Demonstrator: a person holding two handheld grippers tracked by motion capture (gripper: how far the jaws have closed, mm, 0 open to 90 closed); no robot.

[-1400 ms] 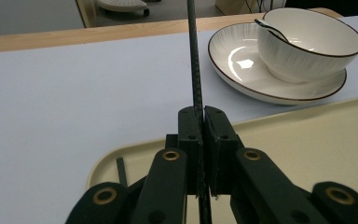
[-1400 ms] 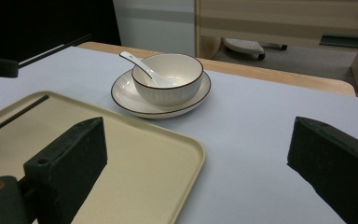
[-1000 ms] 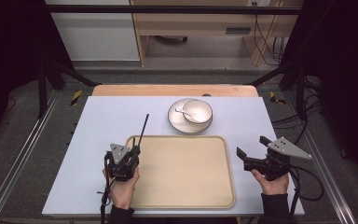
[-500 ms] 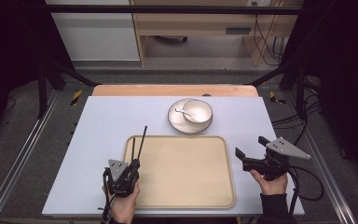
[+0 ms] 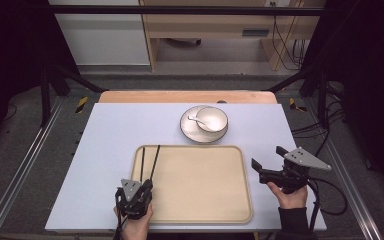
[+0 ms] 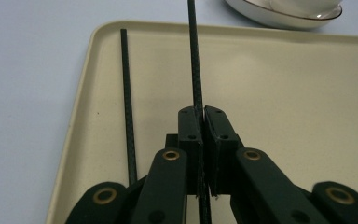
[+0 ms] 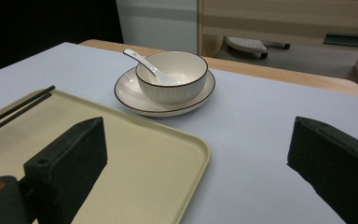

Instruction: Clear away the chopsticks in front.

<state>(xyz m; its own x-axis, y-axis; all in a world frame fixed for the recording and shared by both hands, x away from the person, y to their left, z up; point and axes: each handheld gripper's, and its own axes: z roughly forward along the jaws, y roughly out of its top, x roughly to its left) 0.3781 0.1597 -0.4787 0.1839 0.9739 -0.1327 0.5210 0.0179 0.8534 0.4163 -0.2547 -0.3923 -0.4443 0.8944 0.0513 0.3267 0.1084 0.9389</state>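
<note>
Two thin black chopsticks run along the left side of the beige tray (image 5: 200,190). My left gripper (image 5: 145,186) is at the tray's near left corner, shut on one chopstick (image 6: 193,56), which points away between its jaws. The other chopstick (image 6: 127,93) lies on the tray (image 6: 284,93) just left of the jaws. My right gripper (image 5: 268,158) hovers open, with nothing between its jaws, off the tray's right edge. In the right gripper view the gripper (image 7: 198,135) faces the tray's far right corner (image 7: 186,144) and both chopsticks (image 7: 18,108).
A white bowl (image 5: 212,119) with a white spoon (image 5: 195,119) in it stands on a white plate (image 5: 190,131) just beyond the tray's far edge. The pale blue tabletop (image 5: 110,135) ends at a wooden strip at the back. Cables trail from both grippers.
My left gripper has drawn back toward the person, pulling the chopsticks with it. They now lie straighter along the tray's left side instead of reaching past its far edge. The right gripper has barely moved.
</note>
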